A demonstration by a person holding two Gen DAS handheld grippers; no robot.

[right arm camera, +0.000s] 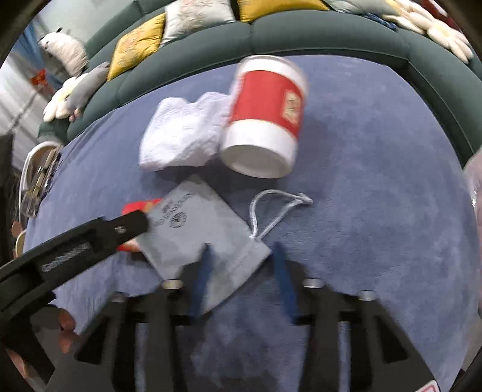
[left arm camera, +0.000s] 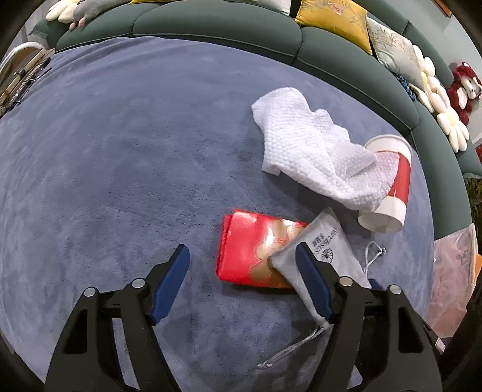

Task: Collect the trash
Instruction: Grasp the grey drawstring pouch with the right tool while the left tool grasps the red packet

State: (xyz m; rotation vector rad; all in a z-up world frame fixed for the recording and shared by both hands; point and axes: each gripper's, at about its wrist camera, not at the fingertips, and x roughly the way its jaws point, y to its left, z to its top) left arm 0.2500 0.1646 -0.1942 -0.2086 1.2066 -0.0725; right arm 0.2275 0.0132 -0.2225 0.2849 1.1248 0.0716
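Note:
A red packet [left arm camera: 250, 250] lies on the blue blanket, partly under a grey drawstring pouch [left arm camera: 322, 244]. A white paper towel [left arm camera: 307, 147] drapes into a red-and-white paper cup [left arm camera: 394, 187] lying on its side. My left gripper [left arm camera: 242, 256] is open, its fingers on either side of the packet's near end, the right one over the pouch. In the right wrist view the pouch [right arm camera: 195, 229], cup [right arm camera: 265, 117], towel [right arm camera: 180, 135] and a sliver of the packet [right arm camera: 135, 206] show. My right gripper [right arm camera: 241, 256] is open over the pouch's near corner. The left gripper's finger [right arm camera: 90, 238] reaches in from the left.
A dark green sofa back [left arm camera: 217, 27] with yellow and grey cushions [left arm camera: 334, 21] and plush toys [left arm camera: 462, 87] curves behind the blanket [left arm camera: 120, 150]. A translucent plastic bag [left arm camera: 452, 277] lies at the right edge. Glasses and small items [left arm camera: 24, 81] sit far left.

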